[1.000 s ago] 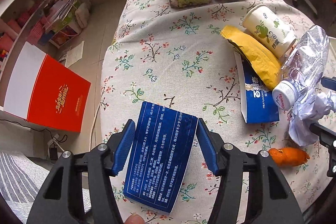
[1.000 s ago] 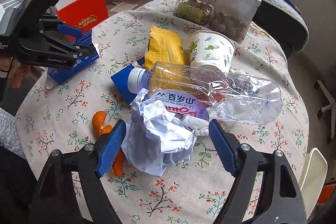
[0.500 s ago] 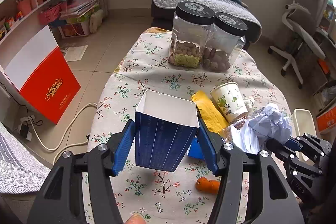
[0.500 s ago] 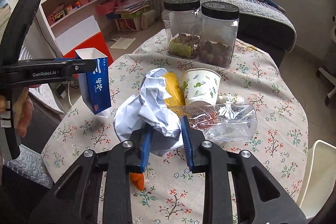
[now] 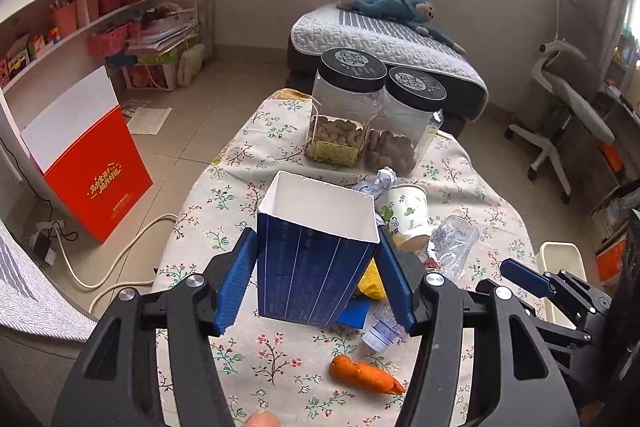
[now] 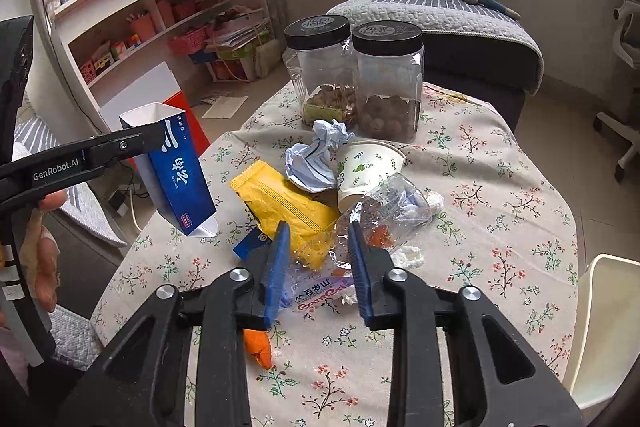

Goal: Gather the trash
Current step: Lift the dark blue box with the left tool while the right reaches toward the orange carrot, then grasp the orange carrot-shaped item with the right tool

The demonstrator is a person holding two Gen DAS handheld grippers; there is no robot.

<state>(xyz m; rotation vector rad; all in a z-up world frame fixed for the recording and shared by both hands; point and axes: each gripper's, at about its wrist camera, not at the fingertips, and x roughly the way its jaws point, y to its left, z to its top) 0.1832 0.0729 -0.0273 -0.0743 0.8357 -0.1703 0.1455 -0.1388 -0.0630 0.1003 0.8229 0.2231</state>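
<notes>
**Open carton held as a bin above the littered table**

Floral cloth covers the table [image 6: 500,195], our landmark; above its left edge we see the left gripper [image 5: 316,279] clamped on the blue carton [image 5: 316,259], mouth upward, probably to receive litter; the right gripper [image 6: 318,267] has just been opening and stands wide and empty over the plastic bottle [image 6: 384,215]; the crumpled paper [image 6: 316,155] lies mid-table beside the paper cup [image 6: 368,171], outside the carton; yellow wrapper [image 6: 284,203] and orange peel [image 6: 258,345] await collection.

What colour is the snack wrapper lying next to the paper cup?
Yellow. The snack wrapper shows best in the right wrist view, left of the paper cup.
</notes>
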